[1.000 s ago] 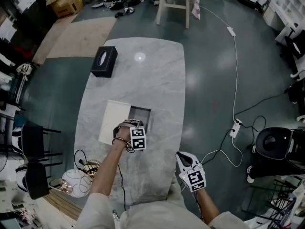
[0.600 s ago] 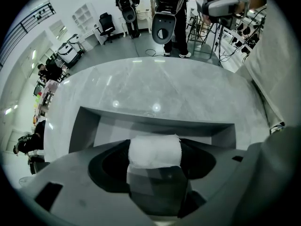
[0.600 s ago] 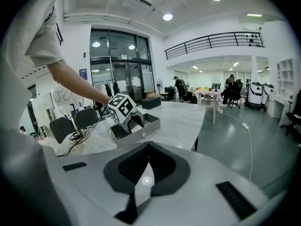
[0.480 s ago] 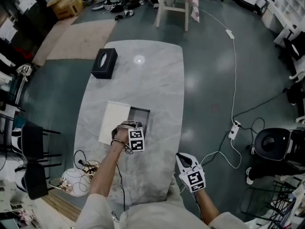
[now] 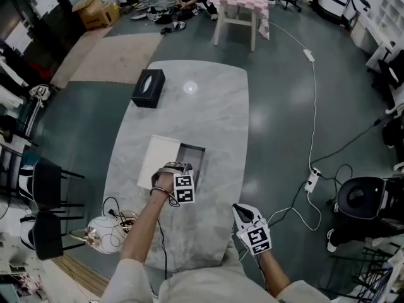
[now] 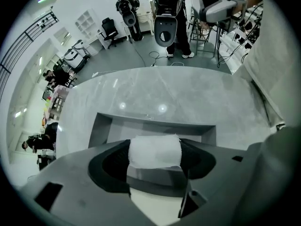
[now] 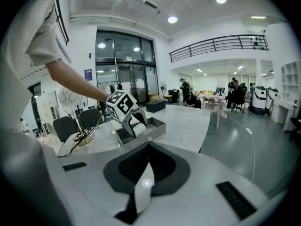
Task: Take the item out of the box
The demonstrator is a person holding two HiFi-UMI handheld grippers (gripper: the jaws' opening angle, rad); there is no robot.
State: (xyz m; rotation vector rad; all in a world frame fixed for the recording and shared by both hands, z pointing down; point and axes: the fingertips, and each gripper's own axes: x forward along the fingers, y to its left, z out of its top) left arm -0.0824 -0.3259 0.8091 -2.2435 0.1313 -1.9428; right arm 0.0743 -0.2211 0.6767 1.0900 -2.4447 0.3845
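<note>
An open grey box (image 5: 192, 154) lies mid-table on the marble table (image 5: 214, 106), its white lid (image 5: 158, 161) beside it on the left. My left gripper (image 5: 178, 169) is at the near end of the box. In the left gripper view its jaws are shut on a white roll-shaped item (image 6: 154, 150), just above the box's near wall, with the box (image 6: 155, 126) beyond. The right gripper view shows the same: left gripper (image 7: 133, 126) over the box (image 7: 155, 127). My right gripper (image 5: 239, 209) hangs off the table's near right edge, its jaws shut with nothing between them (image 7: 146, 173).
A black box (image 5: 148, 79) sits at the table's far left. A tangle of cable and a round wire object (image 5: 104, 233) lie at the near left edge. Dark chairs (image 5: 47, 183) stand left of the table; a power strip with cables (image 5: 311, 180) lies on the floor at right.
The head view has shifted slightly. The left gripper stays at the near end of the box, and the right gripper has not moved.
</note>
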